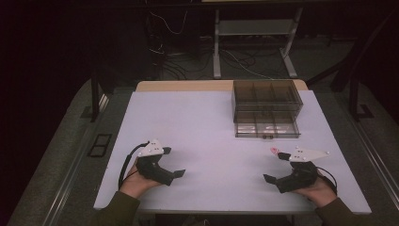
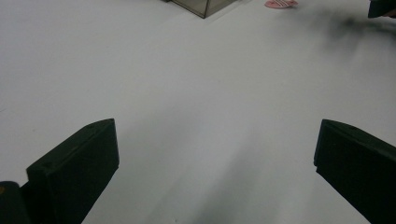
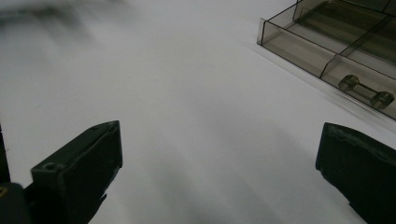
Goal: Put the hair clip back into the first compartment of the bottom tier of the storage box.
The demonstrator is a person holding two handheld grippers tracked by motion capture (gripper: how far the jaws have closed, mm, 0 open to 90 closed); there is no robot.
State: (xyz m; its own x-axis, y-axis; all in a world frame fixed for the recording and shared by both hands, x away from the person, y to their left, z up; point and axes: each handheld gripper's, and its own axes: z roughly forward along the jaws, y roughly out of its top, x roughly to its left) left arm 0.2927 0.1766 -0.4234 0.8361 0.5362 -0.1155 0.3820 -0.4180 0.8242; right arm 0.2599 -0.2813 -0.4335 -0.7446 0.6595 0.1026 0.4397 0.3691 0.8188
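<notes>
Both grippers rest near the table's near edge, left gripper and right gripper spread wide, holding nothing, likely a ready pose. Small pink item lies just beside the right gripper; drawer box at far right has its lower drawer pulled out, probably to receive it.

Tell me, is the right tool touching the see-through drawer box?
Apart. The high view shows bare white table between the right tool and the drawer box; the right gripper view shows its jaws wide open, empty.
</notes>
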